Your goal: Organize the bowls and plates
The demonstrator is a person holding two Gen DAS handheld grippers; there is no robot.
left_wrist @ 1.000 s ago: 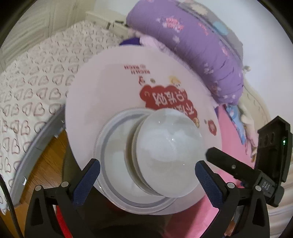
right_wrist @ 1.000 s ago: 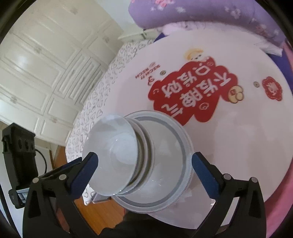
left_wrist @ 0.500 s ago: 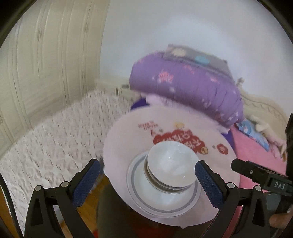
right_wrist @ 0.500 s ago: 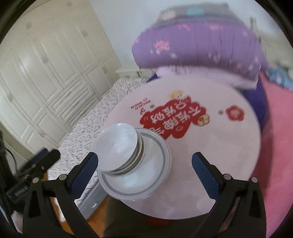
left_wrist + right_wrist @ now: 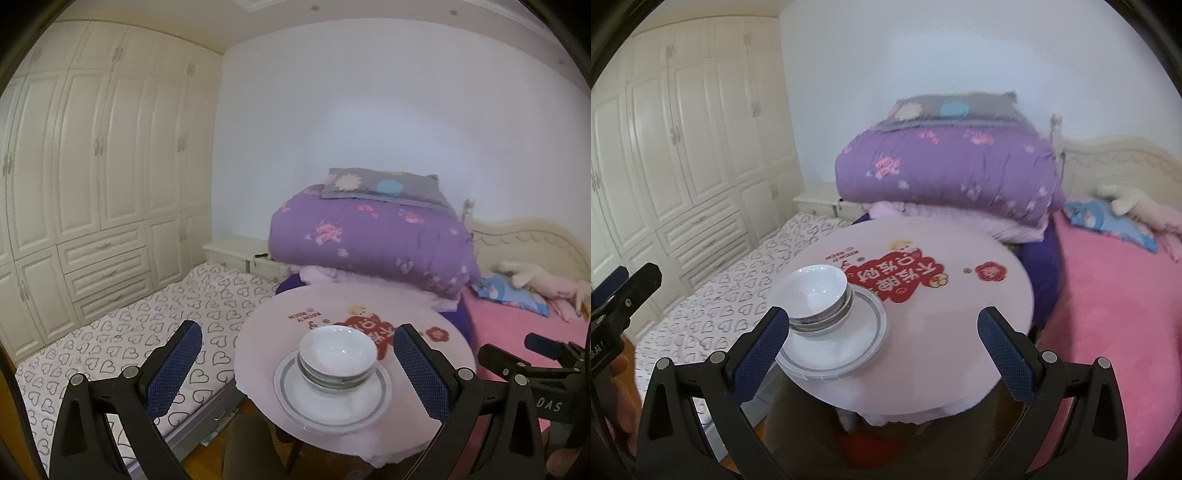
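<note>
A stack of white bowls [image 5: 337,356] sits on a stack of white plates with a grey rim band [image 5: 332,406], at the near left edge of a round pink table [image 5: 424,417]. The bowls [image 5: 818,293], plates [image 5: 838,347] and table [image 5: 960,347] also show in the right wrist view. My left gripper [image 5: 295,369] is open and empty, well back from the table and above it. My right gripper [image 5: 879,350] is open and empty, also drawn back. The right gripper's body shows at the right of the left wrist view [image 5: 535,373].
A bed with a pink cover [image 5: 1108,295] lies to the right, with a rolled purple quilt [image 5: 369,240] behind the table. A heart-print mattress [image 5: 129,332] lies on the floor to the left, before white wardrobes [image 5: 92,184]. A red printed label [image 5: 897,277] marks the table top.
Both grippers have pulled up and far back from the bowls and plates, so the whole table and room now show. The stack has not moved.
</note>
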